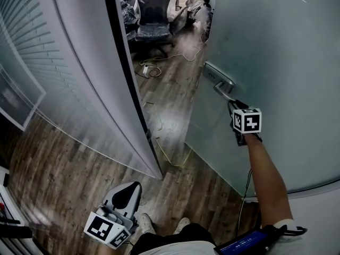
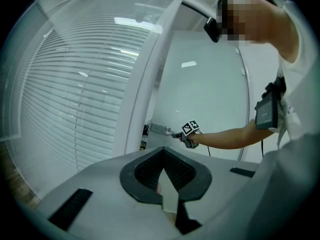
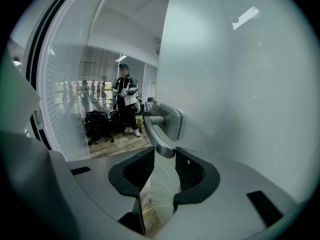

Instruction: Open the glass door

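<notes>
View: head camera looking steeply down at a doorway, with the two gripper views adding close detail.
Glass door [image 1: 276,47]: frosted panel filling the head view from 1 to 4 o'clock. It stands open, its free edge well apart from the dark door frame [image 1: 125,62], and wooden floor [image 1: 175,78] shows in the gap.
Door handle [image 1: 219,81]: metal plate and lever on the door's near face, at 2 o'clock from the head view's centre, close to the free edge.
Right gripper [image 3: 165,153]: at 3 o'clock in the head view, at the end of the outstretched right arm [image 1: 265,179]. Its jaws are partly spread and pinch the free end of the lever between their tips. Its marker cube [image 1: 247,120] faces up.
Left gripper [image 2: 163,153]: at 7 o'clock in the head view, low beside the person's body and well apart from the door. Its jaws are pressed together at the tips with nothing between them.
Glass partition [image 1: 58,62]: curved wall with horizontal blinds, from 8 to 11 o'clock, left of the door frame.
Office chair [image 1: 154,12]: dark, at 12 o'clock, inside the room beyond the doorway.
Cable [image 1: 151,68]: pale, looped on the floor just in front of the chair.
Screen device [image 1: 247,243]: strapped to the right arm, at 5 o'clock.
</notes>
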{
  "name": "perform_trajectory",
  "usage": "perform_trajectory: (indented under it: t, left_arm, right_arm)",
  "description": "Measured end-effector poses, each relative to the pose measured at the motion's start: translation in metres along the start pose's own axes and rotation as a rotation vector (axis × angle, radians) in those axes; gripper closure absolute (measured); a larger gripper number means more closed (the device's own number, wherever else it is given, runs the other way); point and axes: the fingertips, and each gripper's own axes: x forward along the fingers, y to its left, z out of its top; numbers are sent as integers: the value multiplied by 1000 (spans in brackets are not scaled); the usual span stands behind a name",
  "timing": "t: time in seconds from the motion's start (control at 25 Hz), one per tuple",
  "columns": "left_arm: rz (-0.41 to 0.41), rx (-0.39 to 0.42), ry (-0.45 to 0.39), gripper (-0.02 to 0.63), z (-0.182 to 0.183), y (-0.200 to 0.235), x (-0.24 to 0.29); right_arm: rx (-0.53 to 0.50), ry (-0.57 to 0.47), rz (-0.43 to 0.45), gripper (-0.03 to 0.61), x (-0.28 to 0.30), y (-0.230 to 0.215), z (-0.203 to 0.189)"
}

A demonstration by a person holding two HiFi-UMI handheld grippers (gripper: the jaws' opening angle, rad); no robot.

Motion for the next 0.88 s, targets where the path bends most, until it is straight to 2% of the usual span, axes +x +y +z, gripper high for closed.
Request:
perform_trajectory:
  t: [0.2, 0.36, 0.52, 0.8, 0.88]
  left_arm:
    - [-2, 3, 5, 614, 10, 7, -7]
    - [-23, 4, -15, 614, 8, 15, -9]
    - [-76, 12, -30, 614, 12, 17, -11]
    - [-204, 30, -48, 614, 11, 6, -23]
    - [-241, 36, -52, 614, 18, 4, -30]
  right_arm:
    - [41, -83, -10, 459, -25, -1, 21]
    - [18, -210, -50, 460, -76, 11, 33]
    - [-33, -318, -73, 460, -139, 44, 47]
    - [-63, -476, -93, 462, -245, 123, 54]
    - [-64, -525, -99, 481, -275, 146, 63]
